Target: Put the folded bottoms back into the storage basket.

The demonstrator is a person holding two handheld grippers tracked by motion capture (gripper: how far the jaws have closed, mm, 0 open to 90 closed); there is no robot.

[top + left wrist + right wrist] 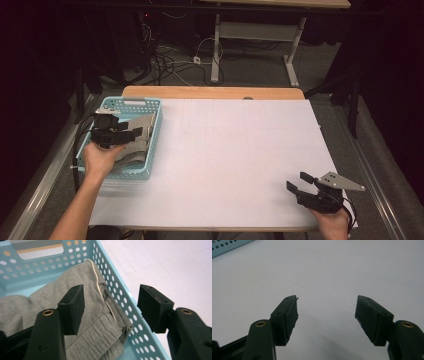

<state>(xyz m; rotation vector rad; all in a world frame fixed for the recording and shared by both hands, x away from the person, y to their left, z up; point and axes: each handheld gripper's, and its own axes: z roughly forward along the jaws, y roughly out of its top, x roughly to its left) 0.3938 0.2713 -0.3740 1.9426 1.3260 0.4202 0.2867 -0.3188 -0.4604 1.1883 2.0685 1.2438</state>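
A person works at a white counter (225, 160) with a hand-held gripper in each hand. At the counter's left edge stands a light-blue perforated basket (156, 131), and in it lies a bundle of grey cloth (142, 131). The left hand-held gripper (131, 134) hangs over the basket, its black body above the cloth and the left hand (102, 159) gripping it from the near side. In the left gripper view, the left hand-held gripper (111, 306) has its jaws apart with nothing pressed between them; one pad is over the grey cloth (95, 322) and the other is over the counter (175, 270) just outside the basket (130, 317), so the jaws straddle the basket's wall. The cloth is folded and bunched against that wall, with a pale cord running along one fold. At the near right corner of the counter, well apart from the basket, the right hand-held gripper (299, 182) points left and away from the person, a grey three-cornered plate on top and the right hand (334, 222) behind it. In the right gripper view, the right hand-held gripper (327, 315) is open and empty above the bare counter (324, 270), and a corner of the basket (227, 246) shows at the far upper left.
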